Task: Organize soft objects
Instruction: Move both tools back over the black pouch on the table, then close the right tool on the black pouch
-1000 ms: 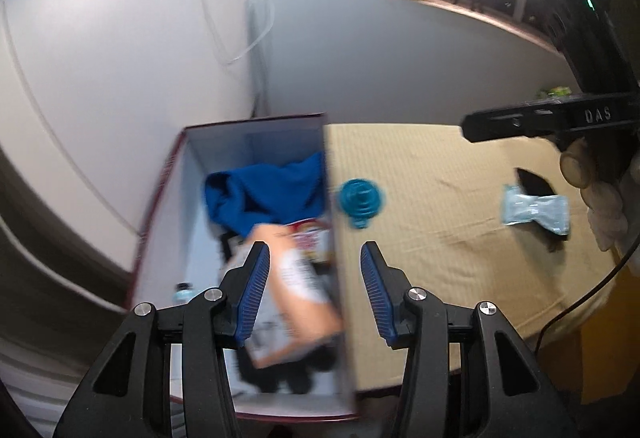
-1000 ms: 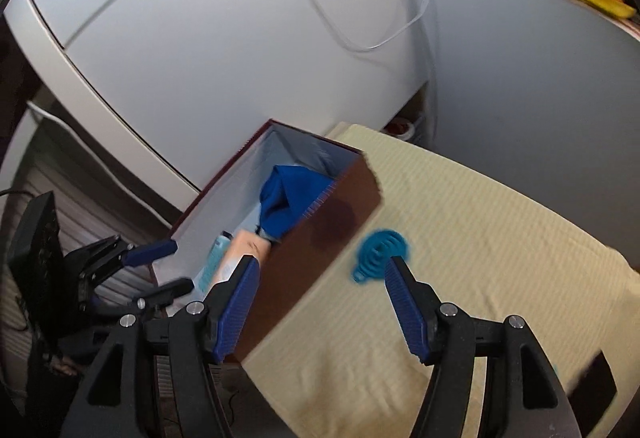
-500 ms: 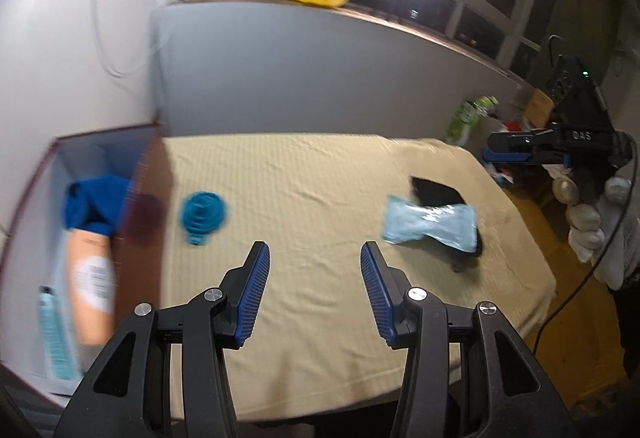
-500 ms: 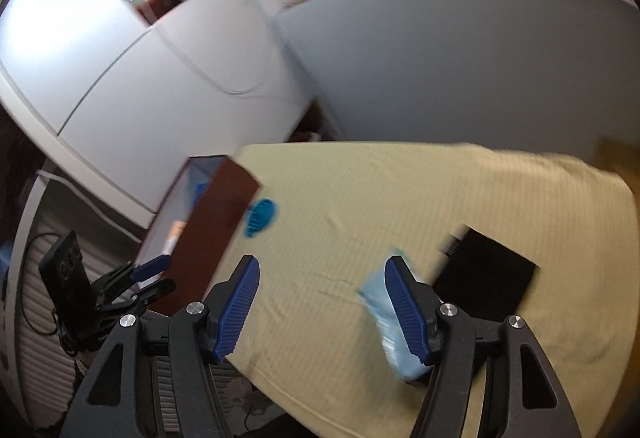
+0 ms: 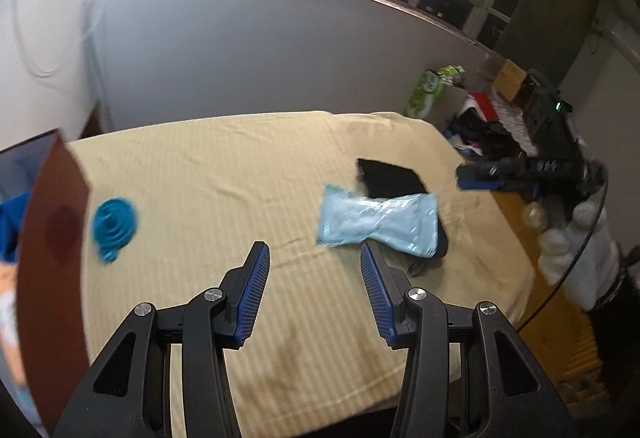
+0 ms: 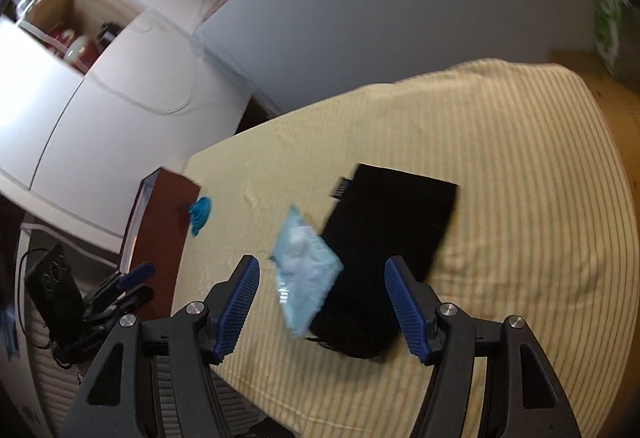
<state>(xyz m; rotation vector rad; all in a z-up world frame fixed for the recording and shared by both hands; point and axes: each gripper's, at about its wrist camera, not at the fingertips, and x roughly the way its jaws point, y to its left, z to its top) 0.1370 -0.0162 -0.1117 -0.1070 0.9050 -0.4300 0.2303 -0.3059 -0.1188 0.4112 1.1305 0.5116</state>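
- Yellow striped cloth (image 5: pixel 224 174) covers the whole table, and both grippers hover above it with nothing in their grasp.
- Left gripper (image 5: pixel 314 270): jaws spread wide, blue ribbed pads facing each other across bare cloth, holding nothing.
- Just ahead of its right jaw lies the pale blue packet (image 5: pixel 378 224), pinched in the middle like a bow, flat on the cloth.
- That packet overlaps the near edge of a black pouch (image 5: pixel 390 178), which lies just beyond it.
- Off to the left of the left jaw sits a teal collapsible funnel (image 5: pixel 115 224), close beside the brown wall of the storage box (image 5: pixel 52 262).
- A blue cloth (image 5: pixel 10 226) shows inside the box, at the far left edge of the view.
- Right gripper (image 6: pixel 322 300): jaws equally wide apart, empty.
- Between and just ahead of its jaws: the pale blue packet (image 6: pixel 304 270) toward the left jaw, the black pouch (image 6: pixel 392 234) toward the right one, packet lapping over the pouch's edge.
- Further out past its left jaw, the funnel (image 6: pixel 200 214) sits against the box corner (image 6: pixel 168 214).
- From the left wrist view, the right gripper (image 5: pixel 480 176) appears far right, held by a white-gloved hand (image 5: pixel 576 238), blurred.
- From the right wrist view, the left gripper (image 6: pixel 134 284) shows low at the left, beside the box.
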